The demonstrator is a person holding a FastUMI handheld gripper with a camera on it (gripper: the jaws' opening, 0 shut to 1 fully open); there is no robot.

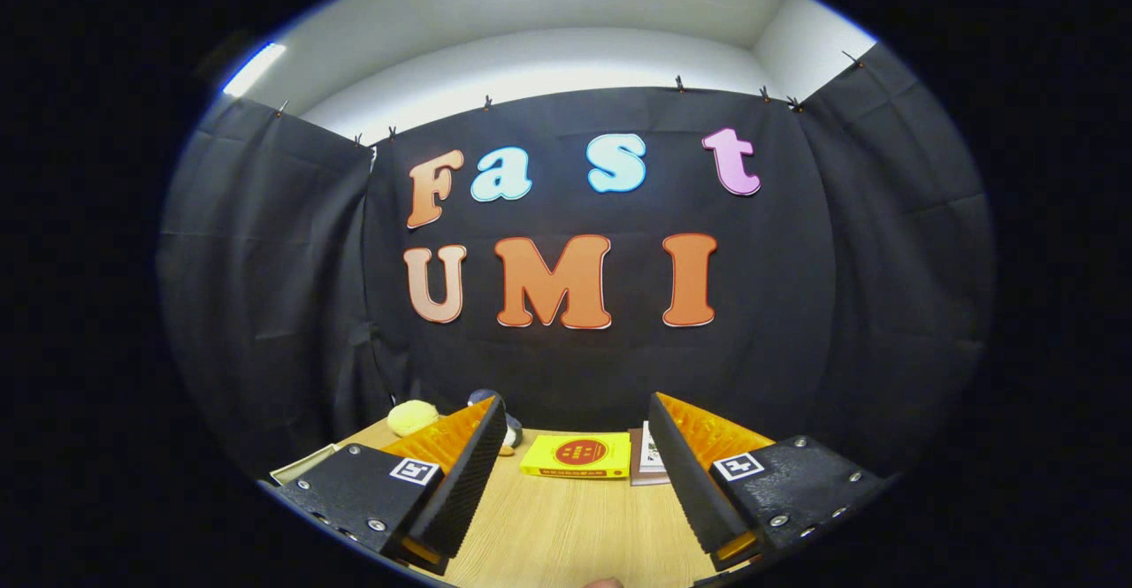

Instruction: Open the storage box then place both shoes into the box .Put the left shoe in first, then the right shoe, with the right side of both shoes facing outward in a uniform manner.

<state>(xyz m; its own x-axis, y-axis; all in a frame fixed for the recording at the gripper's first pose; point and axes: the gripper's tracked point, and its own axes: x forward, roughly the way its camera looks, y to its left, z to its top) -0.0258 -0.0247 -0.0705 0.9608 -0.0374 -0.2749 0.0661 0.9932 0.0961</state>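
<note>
My gripper (577,411) is open, held level above a wooden table (566,526) and pointed at the booth's black cloth wall. Nothing lies between its two fingers (469,473). Beyond the fingertips, at the table's far edge, a yellow box with a red round mark (577,456) lies flat.
A brown-and-white booklet (647,460) lies next to the yellow box, partly behind the right finger. A yellow plush toy (413,416) and a dark rounded object (495,402) sit at the far left of the table, behind the left finger. A pale flat item (296,466) sits at the table's left edge.
</note>
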